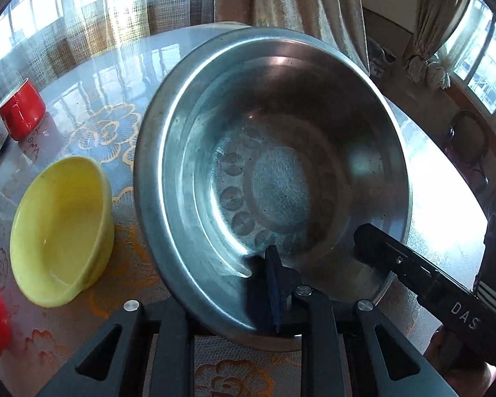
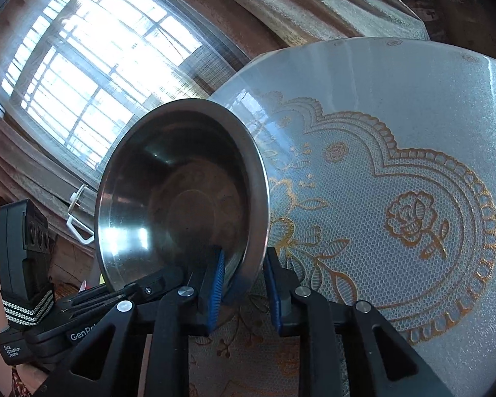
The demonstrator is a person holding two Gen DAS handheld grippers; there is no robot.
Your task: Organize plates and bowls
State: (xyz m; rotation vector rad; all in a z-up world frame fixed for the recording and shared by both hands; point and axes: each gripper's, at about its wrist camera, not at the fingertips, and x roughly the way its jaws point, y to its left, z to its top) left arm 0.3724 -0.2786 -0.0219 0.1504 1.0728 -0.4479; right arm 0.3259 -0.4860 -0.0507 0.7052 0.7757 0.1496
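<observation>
- The large round stainless-steel bowl [image 1: 274, 172] filled the frame's centre, tilted above the lace-patterned glass table [image 1: 92, 132].
- The left gripper [image 1: 258, 284] clenched its near rim, at lower centre.
- The right gripper [image 2: 244, 284] grasped the same rim, one blue pad [image 2: 215, 284] inside the wall.
- A pale yellow bowl [image 1: 59, 231] sat lower left, a red mug [image 1: 21, 112] upper left.

Silver steel bowl [image 1: 274, 152], yellow bowl [image 1: 61, 231], red mug [image 1: 21, 109], gold-flowered tablecloth [image 2: 410, 218]
</observation>
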